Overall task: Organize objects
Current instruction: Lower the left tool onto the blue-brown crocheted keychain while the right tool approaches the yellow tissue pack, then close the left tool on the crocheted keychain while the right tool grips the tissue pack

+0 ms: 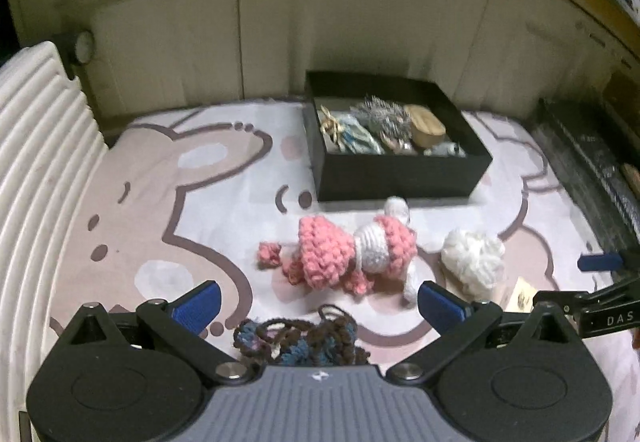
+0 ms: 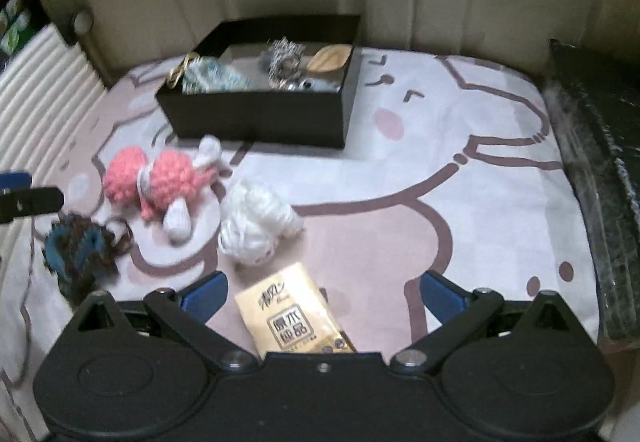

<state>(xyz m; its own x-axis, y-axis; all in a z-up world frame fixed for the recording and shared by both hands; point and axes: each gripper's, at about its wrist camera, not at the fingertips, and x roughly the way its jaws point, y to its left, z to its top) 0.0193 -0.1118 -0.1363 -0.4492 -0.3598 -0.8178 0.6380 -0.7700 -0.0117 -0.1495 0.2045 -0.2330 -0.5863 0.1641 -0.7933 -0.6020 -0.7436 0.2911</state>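
A black box (image 1: 400, 174) (image 2: 256, 114) at the back of the bed holds several small items. In front of it lie a pink and white crochet doll (image 1: 352, 254) (image 2: 160, 178), a white yarn ball (image 1: 474, 260) (image 2: 256, 226), a brown and blue yarn bundle (image 1: 300, 338) (image 2: 80, 246) and a yellow tissue packet (image 2: 294, 318). My left gripper (image 1: 318, 302) is open and empty, with the brown and blue bundle low between its fingers. My right gripper (image 2: 322, 296) is open and empty over the tissue packet.
The bed is covered by a pink and white rabbit-print sheet (image 2: 440, 170). A white ribbed panel (image 1: 36, 162) stands at the left, cream cabinet doors (image 1: 240, 10) behind, and a dark ledge (image 2: 592, 162) along the right edge.
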